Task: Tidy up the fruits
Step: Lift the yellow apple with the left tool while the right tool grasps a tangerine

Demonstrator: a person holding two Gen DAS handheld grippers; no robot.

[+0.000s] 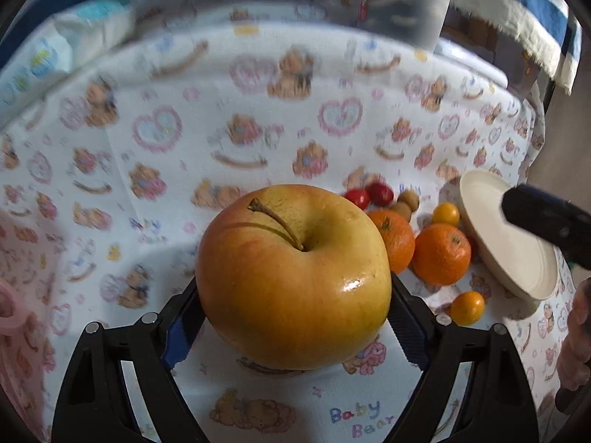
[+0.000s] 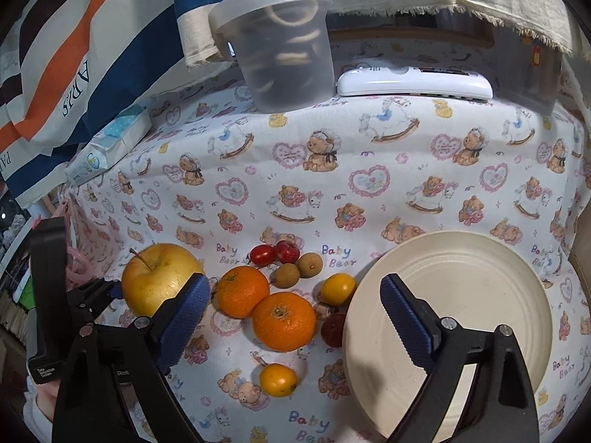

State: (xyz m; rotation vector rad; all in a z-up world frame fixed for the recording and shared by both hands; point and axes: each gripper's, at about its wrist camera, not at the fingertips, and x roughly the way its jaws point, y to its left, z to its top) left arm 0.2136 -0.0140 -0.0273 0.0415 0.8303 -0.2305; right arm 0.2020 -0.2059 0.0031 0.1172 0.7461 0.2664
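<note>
A big yellow apple (image 1: 291, 277) sits between the blue pads of my left gripper (image 1: 293, 328), which press on both its sides; the cloth behind it is blurred. In the right wrist view the same apple (image 2: 159, 277) is at the left. My right gripper (image 2: 295, 317) hangs open over two oranges (image 2: 284, 321), holding nothing, with its right finger above the empty cream plate (image 2: 461, 313). Between apple and plate lie two small yellow fruits (image 2: 338, 288), a cherry tomato (image 2: 262, 254), strawberries (image 2: 287, 252) and two brown longans (image 2: 286, 275).
A lidded clear tub (image 2: 284, 48) and a white remote (image 2: 413, 81) stand at the back of the bear-print cloth (image 2: 369, 147). A tissue pack (image 2: 110, 144) lies back left. The table ends just right of the plate.
</note>
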